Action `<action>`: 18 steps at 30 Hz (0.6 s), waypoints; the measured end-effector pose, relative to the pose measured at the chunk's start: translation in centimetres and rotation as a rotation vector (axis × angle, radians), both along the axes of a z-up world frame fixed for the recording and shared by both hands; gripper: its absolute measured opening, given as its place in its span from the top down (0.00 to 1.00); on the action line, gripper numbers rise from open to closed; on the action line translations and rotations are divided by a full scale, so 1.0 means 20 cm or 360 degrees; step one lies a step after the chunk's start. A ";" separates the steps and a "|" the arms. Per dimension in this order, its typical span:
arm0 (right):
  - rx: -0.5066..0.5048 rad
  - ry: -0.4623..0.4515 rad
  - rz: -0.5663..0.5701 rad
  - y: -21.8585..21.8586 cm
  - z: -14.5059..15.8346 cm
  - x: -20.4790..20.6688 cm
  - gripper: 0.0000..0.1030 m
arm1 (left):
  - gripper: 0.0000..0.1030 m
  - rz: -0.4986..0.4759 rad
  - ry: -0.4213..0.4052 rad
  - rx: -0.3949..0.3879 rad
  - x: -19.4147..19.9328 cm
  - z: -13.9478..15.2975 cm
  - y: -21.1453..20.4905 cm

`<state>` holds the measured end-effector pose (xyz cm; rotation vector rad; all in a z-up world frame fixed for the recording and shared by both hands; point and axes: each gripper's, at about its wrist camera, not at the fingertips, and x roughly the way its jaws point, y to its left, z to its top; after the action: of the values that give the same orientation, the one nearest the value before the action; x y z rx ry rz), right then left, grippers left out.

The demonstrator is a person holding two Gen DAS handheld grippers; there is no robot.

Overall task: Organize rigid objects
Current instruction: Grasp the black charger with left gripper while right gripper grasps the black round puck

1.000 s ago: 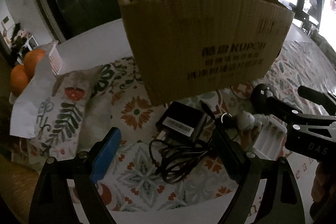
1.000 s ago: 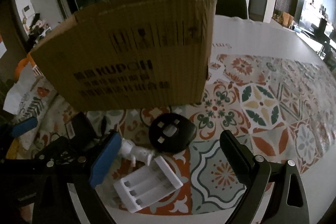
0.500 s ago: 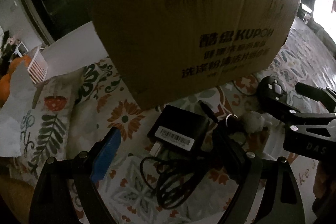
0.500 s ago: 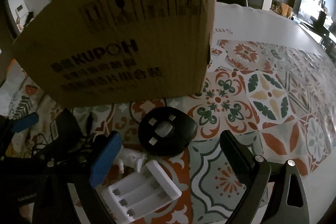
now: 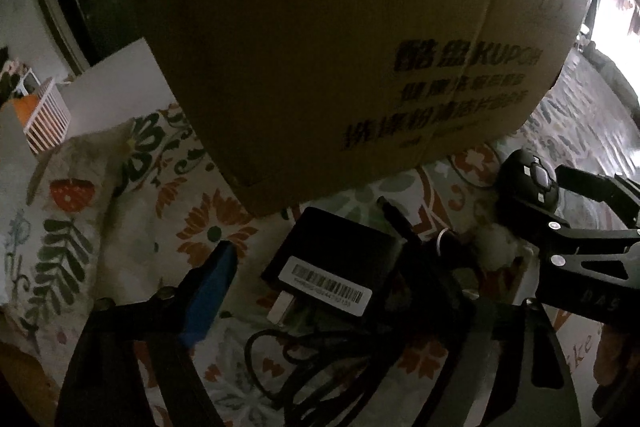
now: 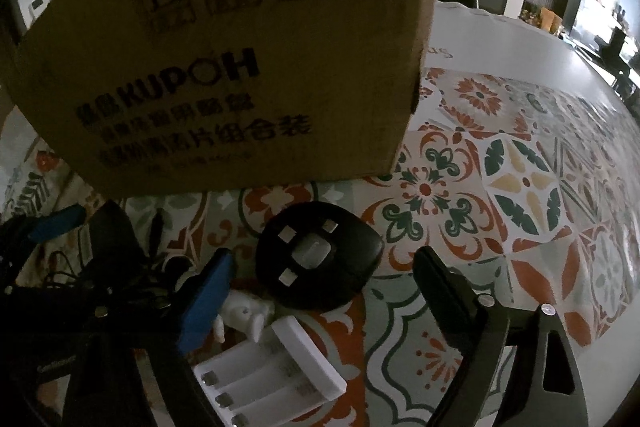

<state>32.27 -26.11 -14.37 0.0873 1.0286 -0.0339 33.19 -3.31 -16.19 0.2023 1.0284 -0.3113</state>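
A tall corrugated cardboard box (image 6: 248, 67) with black printed lettering stands on the patterned tablecloth (image 6: 500, 187), well in from the table's edges. In front of it lie a glossy black rounded puck (image 6: 318, 261), a ribbed white plastic battery holder (image 6: 268, 379), a small white figurine (image 6: 248, 315), and a matte black adapter (image 5: 336, 263) with a barcode label and a tangled cable (image 5: 304, 359). The left gripper (image 5: 324, 291) hangs spread over the adapter, gripping nothing; the right gripper (image 6: 320, 291) is likewise released, straddling the puck.
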 end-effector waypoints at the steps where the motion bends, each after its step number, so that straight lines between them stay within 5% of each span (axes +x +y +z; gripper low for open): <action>1: 0.0000 0.0002 0.0004 0.01 0.00 0.00 0.17 | 0.25 0.0001 0.0011 -0.0016 0.02 -0.02 0.02; 4: 0.0004 0.0002 0.0014 0.01 -0.01 0.02 0.25 | 0.36 0.0023 -0.0018 -0.0016 0.02 -0.04 0.03; 9: -0.0053 -0.0009 0.0020 0.03 -0.02 0.01 0.38 | 0.37 0.0043 -0.0047 -0.0014 0.01 -0.06 0.05; 18: -0.0033 -0.0017 0.0007 -0.01 -0.03 -0.05 0.38 | 0.37 0.0110 -0.0067 -0.0015 -0.11 -0.03 0.07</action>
<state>31.30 -26.25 -14.90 0.0661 1.0177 -0.0401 31.07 -1.88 -16.85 0.1635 0.9896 -0.2480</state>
